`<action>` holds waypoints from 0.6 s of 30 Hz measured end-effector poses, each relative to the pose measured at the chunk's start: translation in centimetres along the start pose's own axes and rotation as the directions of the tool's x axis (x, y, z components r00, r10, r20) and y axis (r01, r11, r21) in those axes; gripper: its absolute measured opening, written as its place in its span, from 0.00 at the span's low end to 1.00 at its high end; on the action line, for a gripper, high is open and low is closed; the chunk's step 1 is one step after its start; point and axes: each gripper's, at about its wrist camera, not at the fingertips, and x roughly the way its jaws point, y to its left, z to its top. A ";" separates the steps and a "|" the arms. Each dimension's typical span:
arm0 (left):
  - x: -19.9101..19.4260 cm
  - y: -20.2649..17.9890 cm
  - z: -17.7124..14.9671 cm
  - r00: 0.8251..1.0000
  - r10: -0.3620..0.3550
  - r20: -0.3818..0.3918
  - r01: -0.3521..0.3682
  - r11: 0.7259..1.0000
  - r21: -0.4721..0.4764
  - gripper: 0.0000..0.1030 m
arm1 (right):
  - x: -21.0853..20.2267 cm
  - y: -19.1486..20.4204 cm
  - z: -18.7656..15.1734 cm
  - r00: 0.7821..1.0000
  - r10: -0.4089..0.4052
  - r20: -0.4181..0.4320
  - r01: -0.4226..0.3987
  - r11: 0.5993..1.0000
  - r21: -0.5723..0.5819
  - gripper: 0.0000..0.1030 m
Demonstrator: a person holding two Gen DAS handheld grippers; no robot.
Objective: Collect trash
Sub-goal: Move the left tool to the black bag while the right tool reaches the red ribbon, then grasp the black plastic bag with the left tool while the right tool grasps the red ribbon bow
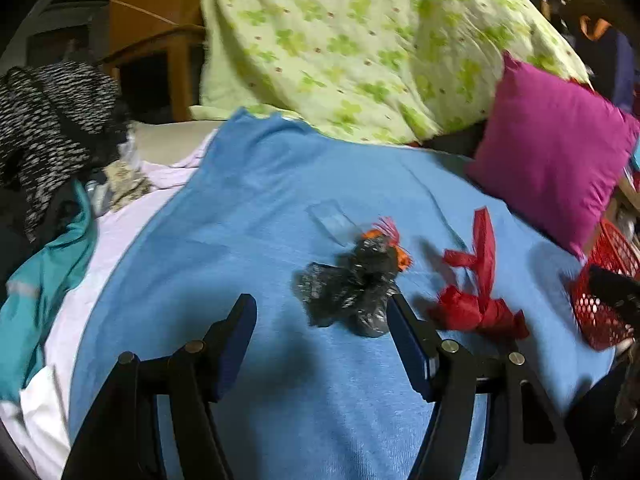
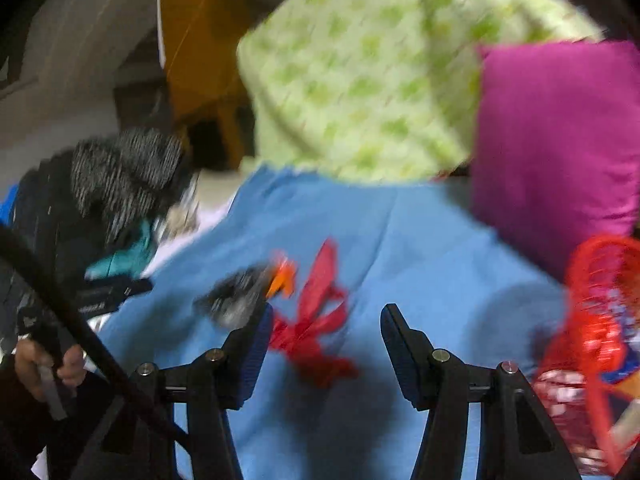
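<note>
Just ahead of the left gripper [image 1: 322,316], jaws apart and empty, the black wad [image 1: 352,292] touches its right finger; the red wad [image 2: 316,332] lies before the equally empty right gripper [image 2: 326,320]. Closing now risks pinching the blue sheet [image 1: 248,208] too.

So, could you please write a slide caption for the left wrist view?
Open left hand-held gripper approaches crumpled black bag and red bag on blue sheet.

Dim, dark-cornered fisheye views bend at the edges; the right wrist view is heavily motion-blurred, the left sharper.
</note>
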 end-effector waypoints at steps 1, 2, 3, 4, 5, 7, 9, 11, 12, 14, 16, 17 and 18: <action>0.6 -0.3 0.2 1.000 -0.018 -0.009 0.018 1.000 0.019 0.66 | 1.7 0.4 -0.1 0.998 0.024 -0.064 -0.024 1.000 -0.008 0.58; 1.1 -0.4 0.6 0.999 -0.036 -0.019 0.036 0.999 0.035 0.66 | 2.9 0.7 -0.2 0.994 0.039 -0.106 -0.040 0.999 -0.013 0.58; 1.9 -0.7 1.0 0.998 -0.062 -0.033 0.063 0.997 0.053 0.66 | 3.8 0.7 -0.4 0.989 0.055 -0.138 -0.058 0.998 -0.015 0.58; 2.6 -0.9 1.4 0.996 -0.083 -0.044 0.086 0.994 0.064 0.66 | 5.0 0.9 -0.4 0.982 0.065 -0.175 -0.069 0.997 -0.021 0.58; 3.1 -0.9 1.7 0.994 -0.099 -0.053 0.102 0.992 0.069 0.66 | 6.0 1.0 -0.3 0.979 0.060 -0.195 -0.067 0.997 -0.029 0.58; 4.7 -1.1 2.2 0.989 -0.125 -0.079 0.131 0.989 0.070 0.66 | 8.1 0.8 -0.1 0.969 0.067 -0.238 -0.077 0.996 -0.037 0.58; 6.1 -1.1 2.4 0.985 -0.142 -0.103 0.148 0.987 0.059 0.66 | 9.4 0.7 0.1 0.964 0.059 -0.258 -0.072 0.997 -0.042 0.58; 7.4 -1.2 2.5 0.980 -0.149 -0.135 0.156 0.987 0.042 0.66 | 10.7 0.7 0.2 0.955 0.064 -0.289 -0.080 0.996 -0.044 0.58; 8.0 -1.2 2.6 0.976 -0.157 -0.149 0.164 0.986 0.031 0.66 | 11.4 0.9 0.2 0.952 0.067 -0.298 -0.083 0.996 -0.042 0.58; 9.2 -1.4 2.8 0.969 -0.179 -0.170 0.184 0.983 0.014 0.66 | 12.7 0.7 0.3 0.940 0.085 -0.331 -0.100 0.995 -0.029 0.58; 10.4 -1.5 2.8 0.965 -0.180 -0.191 0.184 0.983 0.006 0.66 | 13.7 0.6 0.2 0.926 0.098 -0.365 -0.110 0.994 -0.012 0.58; 11.2 -1.7 2.7 0.960 -0.174 -0.218 0.179 0.984 0.001 0.66 | 14.2 0.6 0.1 0.919 0.109 -0.379 -0.119 0.993 -0.004 0.58; 11.7 -1.8 2.6 0.956 -0.175 -0.236 0.178 0.984 -0.006 0.66 | 14.5 0.7 -0.1 0.916 0.111 -0.386 -0.121 0.993 -0.003 0.58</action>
